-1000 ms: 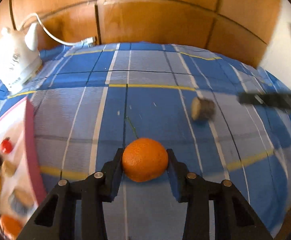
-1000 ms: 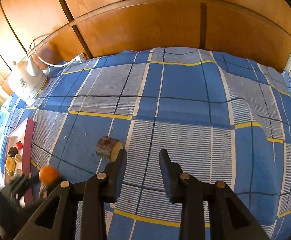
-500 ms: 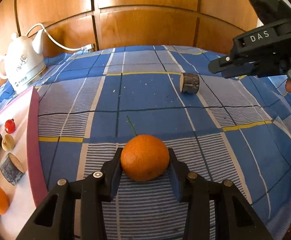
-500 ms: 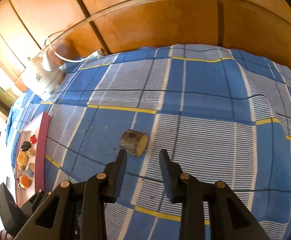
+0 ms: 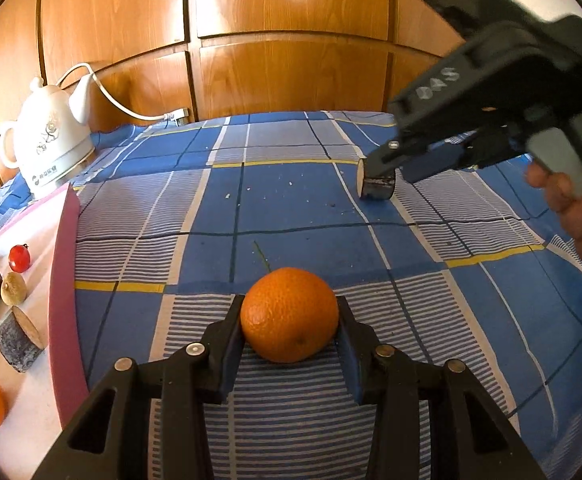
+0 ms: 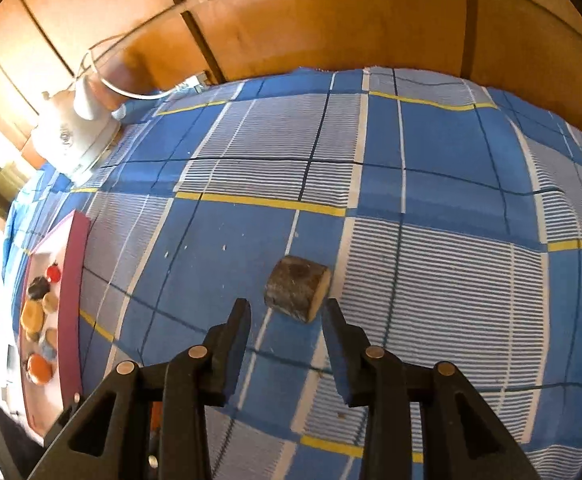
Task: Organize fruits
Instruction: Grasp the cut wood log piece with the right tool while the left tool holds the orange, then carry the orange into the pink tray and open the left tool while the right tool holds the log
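Since a second ago our right gripper [image 6: 287,316] has descended, jaws opening over the bark-covered wooden log slice [image 6: 297,294] mid-bedspread; our left gripper [image 5: 289,320] still clamps the round orange [image 5: 289,314].

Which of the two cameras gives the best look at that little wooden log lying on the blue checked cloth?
The right wrist view: the log lies close and whole, just ahead of the right gripper, whose jaws are opening. In the left wrist view it is farther off, and the right gripper's finger covers its top.
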{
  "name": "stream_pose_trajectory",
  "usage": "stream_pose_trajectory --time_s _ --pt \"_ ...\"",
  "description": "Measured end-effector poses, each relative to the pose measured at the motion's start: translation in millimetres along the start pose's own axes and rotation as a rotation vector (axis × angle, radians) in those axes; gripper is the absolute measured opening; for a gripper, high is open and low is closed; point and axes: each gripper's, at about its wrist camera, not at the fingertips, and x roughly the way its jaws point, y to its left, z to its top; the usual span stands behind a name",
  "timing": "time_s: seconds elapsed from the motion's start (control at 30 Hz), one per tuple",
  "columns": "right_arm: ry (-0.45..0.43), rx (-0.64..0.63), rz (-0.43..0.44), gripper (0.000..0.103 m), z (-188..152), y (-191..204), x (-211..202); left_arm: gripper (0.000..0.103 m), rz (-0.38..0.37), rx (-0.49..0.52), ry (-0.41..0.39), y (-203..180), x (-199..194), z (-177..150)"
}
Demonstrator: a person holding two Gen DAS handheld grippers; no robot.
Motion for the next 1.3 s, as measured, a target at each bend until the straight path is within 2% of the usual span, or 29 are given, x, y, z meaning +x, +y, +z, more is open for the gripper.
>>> stream_pose_trajectory --time_s 0.17,0.27,0.3,0.33,0.43,0.67,0.77,1.3 --pt "0.008 -0.028 -0.105 0.037 12 10 17 0.042 -0.002 -0.001 -0.007 0 1 0" --pt "0.057 -0.067 -0.142 0.037 14 12 31 0.042 -0.002 0.000 -0.009 0 1 0" --pt "0.065 -0.072 -0.154 0.029 14 11 32 0.042 -0.002 0.000 -0.010 0 1 0" --pt "0.059 -0.080 -0.160 0.029 14 11 31 0.042 -0.002 0.000 -0.010 0 1 0" --pt "0.045 -0.111 -0.132 0.027 6 11 19 0.042 -0.008 -0.004 -0.012 1 1 -1" --pt "0.097 -0.231 -0.029 0.026 -37 20 -2 0.042 -0.004 -0.002 -0.012 0 1 0" --pt "0.089 -0.242 -0.026 0.026 -46 21 1 0.042 -0.001 0.001 -0.011 0 1 0" --pt "0.059 -0.284 -0.049 0.026 -40 25 5 0.042 0.015 0.019 -0.008 -3 -1 -1"
